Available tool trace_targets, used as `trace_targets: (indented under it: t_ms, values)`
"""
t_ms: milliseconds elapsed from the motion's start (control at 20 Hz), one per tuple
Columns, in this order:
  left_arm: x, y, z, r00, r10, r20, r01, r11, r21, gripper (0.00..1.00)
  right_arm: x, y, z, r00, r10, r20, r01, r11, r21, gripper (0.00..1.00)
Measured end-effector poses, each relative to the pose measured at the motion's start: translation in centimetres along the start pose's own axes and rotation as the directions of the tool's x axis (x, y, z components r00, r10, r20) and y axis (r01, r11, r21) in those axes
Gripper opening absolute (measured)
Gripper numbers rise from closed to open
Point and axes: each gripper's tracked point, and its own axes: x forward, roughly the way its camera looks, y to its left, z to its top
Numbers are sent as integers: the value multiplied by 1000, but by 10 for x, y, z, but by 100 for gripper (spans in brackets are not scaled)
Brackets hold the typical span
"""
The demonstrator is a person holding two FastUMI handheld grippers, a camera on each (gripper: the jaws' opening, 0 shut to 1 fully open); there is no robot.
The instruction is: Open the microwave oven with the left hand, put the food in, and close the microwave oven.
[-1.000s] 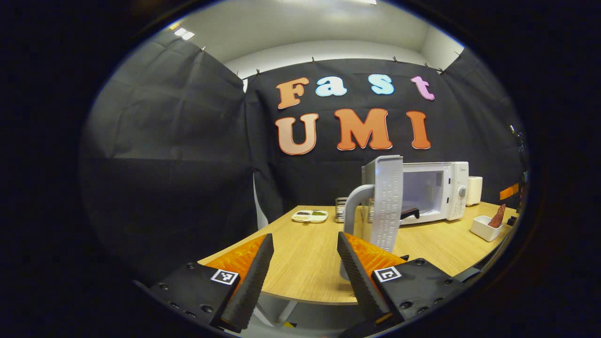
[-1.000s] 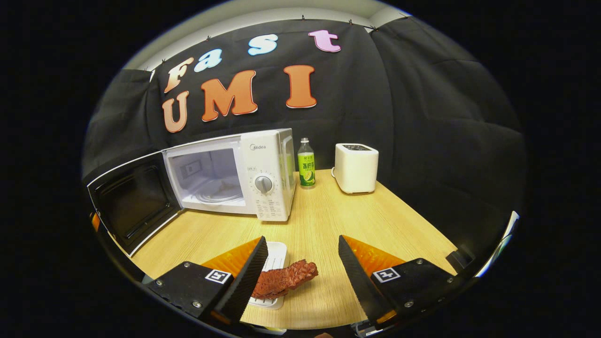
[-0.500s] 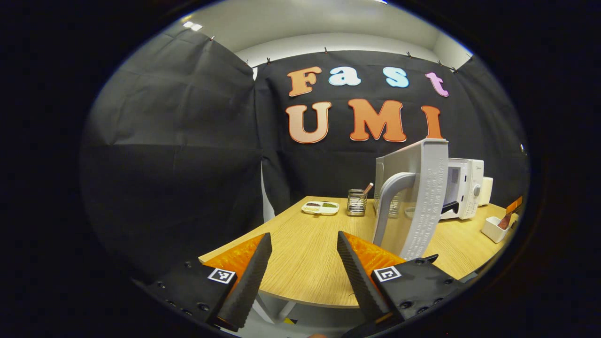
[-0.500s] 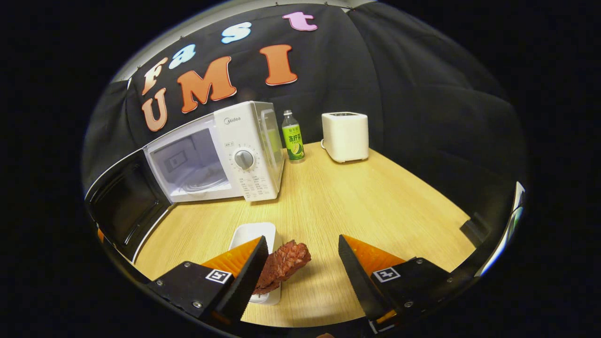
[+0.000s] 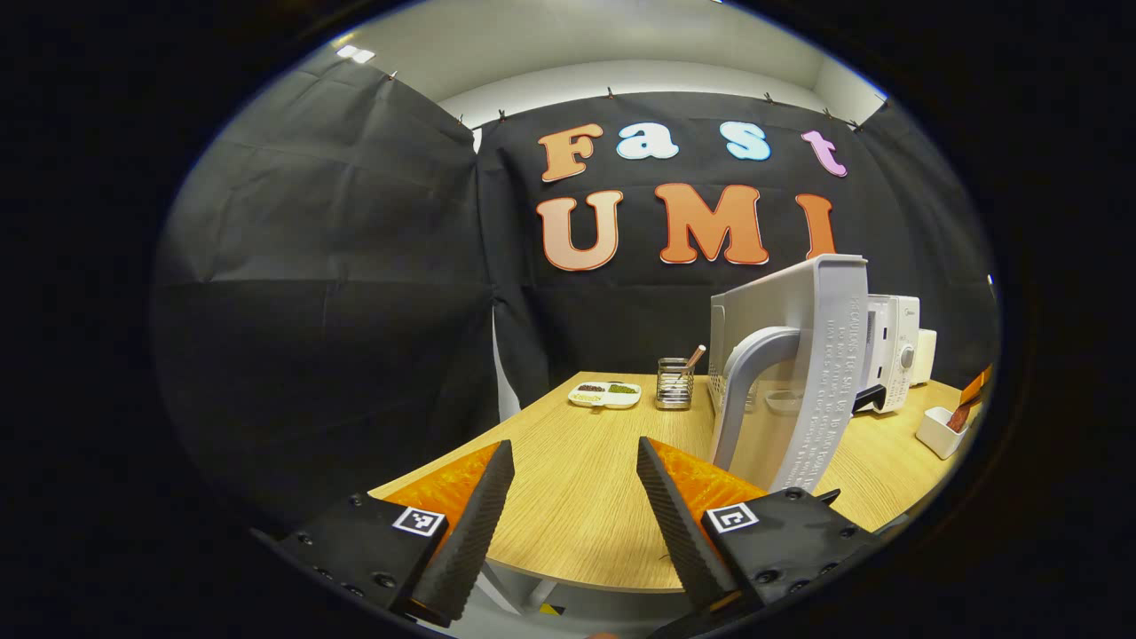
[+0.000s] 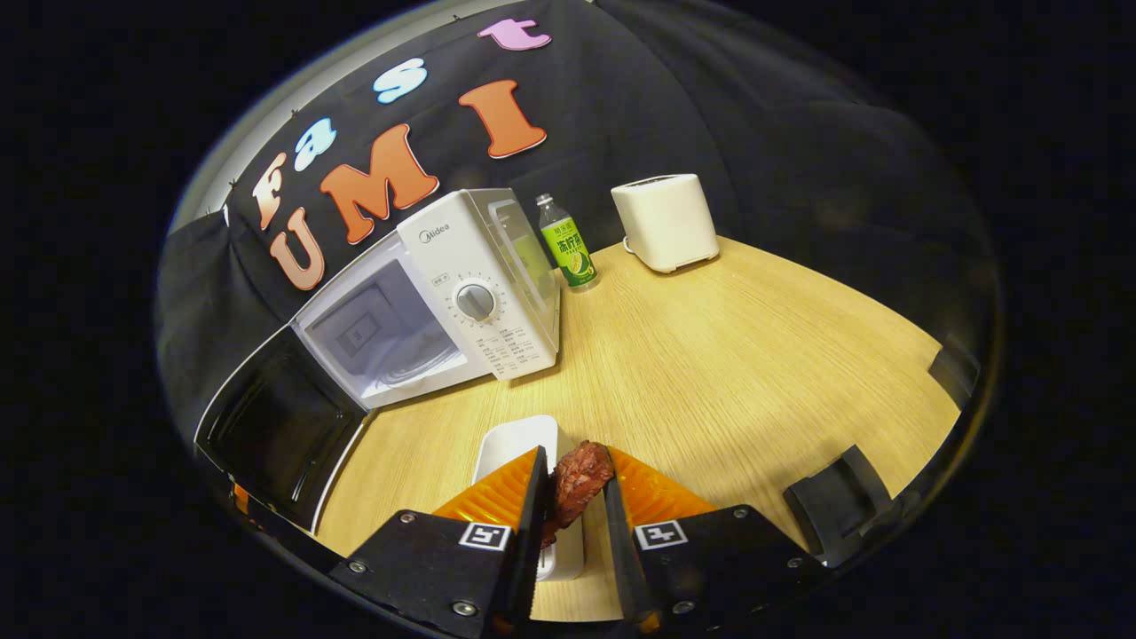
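The counter (image 6: 728, 355) is pale wood and carries everything. In the right gripper view the microwave (image 6: 444, 284) stands at 10 o'clock of the view's middle, its door (image 6: 275, 435) swung wide toward 8 o'clock and the cavity bare to sight. At 12 o'clock stands a toaster (image 6: 664, 222), with a bottle (image 6: 568, 250) between it and the microwave. At 6 o'clock a white tray (image 6: 515, 448) lies on the counter, and over it the right gripper (image 6: 572, 524) has its fingers drawn narrow onto the meat (image 6: 577, 475), both pressing its sides.

In the left gripper view the door (image 5: 812, 373) stands edge-on at 3 o'clock, its handle (image 5: 745, 390) facing the camera. The left gripper (image 5: 568, 519) hangs at 6 o'clock, fingers wide and holding nothing, just left of the handle. A wire holder (image 5: 674, 383) and a small dish (image 5: 605, 394) sit farther back near the middle.
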Motion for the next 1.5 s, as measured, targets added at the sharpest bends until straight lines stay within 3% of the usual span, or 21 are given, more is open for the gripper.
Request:
trace_targets:
  t_ms: [250, 350, 600, 750, 950, 1150, 1250, 1450, 1500]
  values:
    - [2, -3, 0, 1000, 0, 5, 0, 1000, 14, 92, -4, 22, 9, 995, 98, 23, -99, 990, 98, 18]
    - [2, -4, 2, 1000, -1, 6, 1, 1000, 19, 92, -4, 29, 9, 994, 101, 29, -102, 994, 45, 13]
    - [0, -5, 4, 1000, 0, 18, 0, 1000, 25, 92, -19, 56, 13, 992, 91, 86, -68, 968, -241, 13]
    - [0, -6, 0, 1000, -5, 12, 4, 1000, 30, 92, -19, 66, 15, 993, 66, 100, -29, 941, -337, 13]
    - [-1, 2, -3, 1000, 14, 10, -14, 999, 40, 92, -26, 84, 29, 984, 92, 151, -26, 919, -393, 9]
    - [1, 5, -4, 1000, 16, 14, -17, 999, 37, 92, -34, 101, 56, 968, 87, 234, 28, 894, -448, 10]
    - [2, 6, -4, 1000, 21, 13, -22, 999, 34, 86, -34, 119, 66, 962, 112, 250, 17, 887, -461, 9]
    - [7, 7, 0, 1000, 26, 15, -26, 999, 43, 92, -23, 160, 76, 954, 164, 250, -23, 873, -487, 9]
    - [9, 7, 0, 1000, 27, 12, -28, 998, 49, 86, -19, 173, 80, 951, 184, 250, -37, 868, -496, 9]
